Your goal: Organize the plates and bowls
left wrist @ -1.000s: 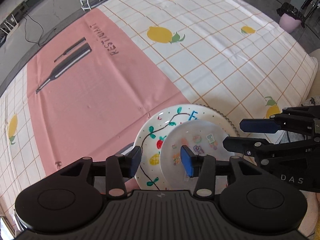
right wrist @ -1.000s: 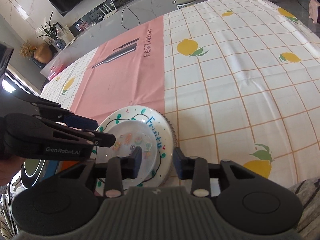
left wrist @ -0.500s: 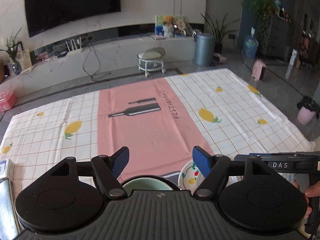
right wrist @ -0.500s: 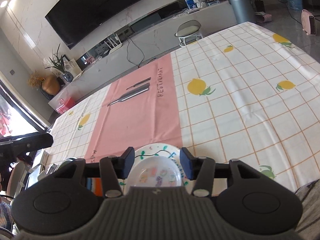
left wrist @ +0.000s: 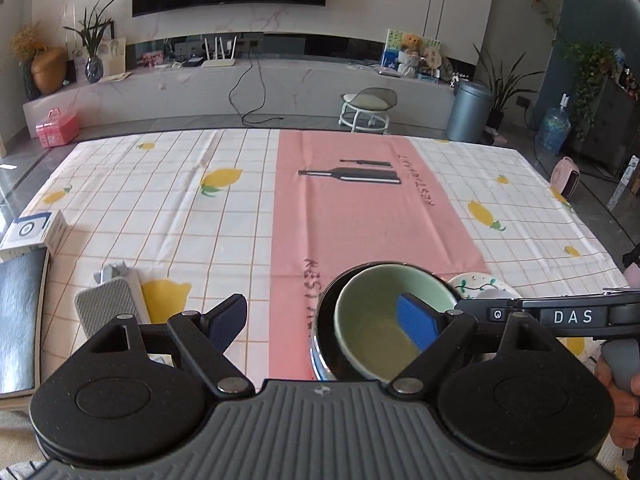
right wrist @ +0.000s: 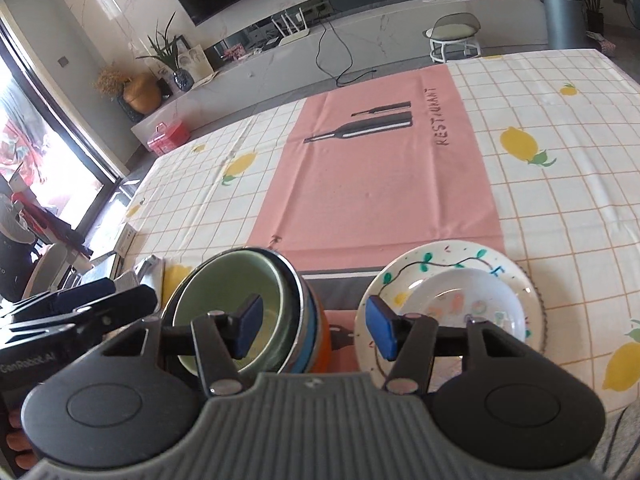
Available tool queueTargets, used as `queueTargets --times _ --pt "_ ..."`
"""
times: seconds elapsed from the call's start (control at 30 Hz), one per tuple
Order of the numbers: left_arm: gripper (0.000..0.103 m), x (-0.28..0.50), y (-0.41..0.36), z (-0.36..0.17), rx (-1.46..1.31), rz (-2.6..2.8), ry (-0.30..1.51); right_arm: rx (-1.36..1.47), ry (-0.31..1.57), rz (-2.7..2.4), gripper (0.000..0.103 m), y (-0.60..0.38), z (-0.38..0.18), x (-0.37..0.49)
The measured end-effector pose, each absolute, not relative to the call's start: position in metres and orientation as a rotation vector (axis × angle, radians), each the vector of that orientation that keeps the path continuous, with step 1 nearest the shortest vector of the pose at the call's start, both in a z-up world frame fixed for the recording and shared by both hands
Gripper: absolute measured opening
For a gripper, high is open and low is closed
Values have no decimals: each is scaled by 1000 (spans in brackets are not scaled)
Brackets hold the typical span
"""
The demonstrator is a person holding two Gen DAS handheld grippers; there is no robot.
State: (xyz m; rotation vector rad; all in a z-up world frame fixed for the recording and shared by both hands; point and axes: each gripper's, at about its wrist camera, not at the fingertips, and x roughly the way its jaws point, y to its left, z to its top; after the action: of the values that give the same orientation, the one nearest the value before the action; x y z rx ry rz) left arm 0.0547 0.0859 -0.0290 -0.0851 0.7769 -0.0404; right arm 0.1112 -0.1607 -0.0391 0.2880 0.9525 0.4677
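Observation:
A pale green bowl (left wrist: 384, 316) sits nested in a stack of darker bowls (right wrist: 308, 320) at the table's near edge; it also shows in the right wrist view (right wrist: 228, 296). To its right a small white plate (right wrist: 468, 304) lies on a larger painted plate (right wrist: 424, 264), whose rim shows in the left wrist view (left wrist: 476, 282). My left gripper (left wrist: 324, 320) is open and empty, raised above the bowls, its right finger over the green bowl. My right gripper (right wrist: 314, 326) is open and empty, raised between the bowls and the plates.
A lemon-print tablecloth with a pink centre strip (left wrist: 352, 216) covers the table. A grey ribbed object (left wrist: 104, 308) and a white box (left wrist: 32, 232) lie at the left edge. A stool (left wrist: 366, 106) and bin (left wrist: 468, 110) stand beyond the table.
Both grippers have opened wider and pulled up and back from the plates. The small plate stays on the painted plate. The left view swung left onto the stacked bowls.

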Motion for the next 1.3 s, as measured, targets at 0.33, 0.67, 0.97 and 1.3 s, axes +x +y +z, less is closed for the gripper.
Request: queueTargets --times 0.33,0.67,0.97,1.3 --pt "91 54 94 -59 -129 -40 879 200 1036 509 52 -131 -64 116" --pt "92 54 104 -72 -176 -35 913 170 1048 501 44 -109 -66 119" --pt "92 67 136 -93 -392 -21 996 251 1128 506 47 -95 -84 136" --pt "69 70 150 -113 -672 -75 1070 416 1201 543 46 -105 -99 145"
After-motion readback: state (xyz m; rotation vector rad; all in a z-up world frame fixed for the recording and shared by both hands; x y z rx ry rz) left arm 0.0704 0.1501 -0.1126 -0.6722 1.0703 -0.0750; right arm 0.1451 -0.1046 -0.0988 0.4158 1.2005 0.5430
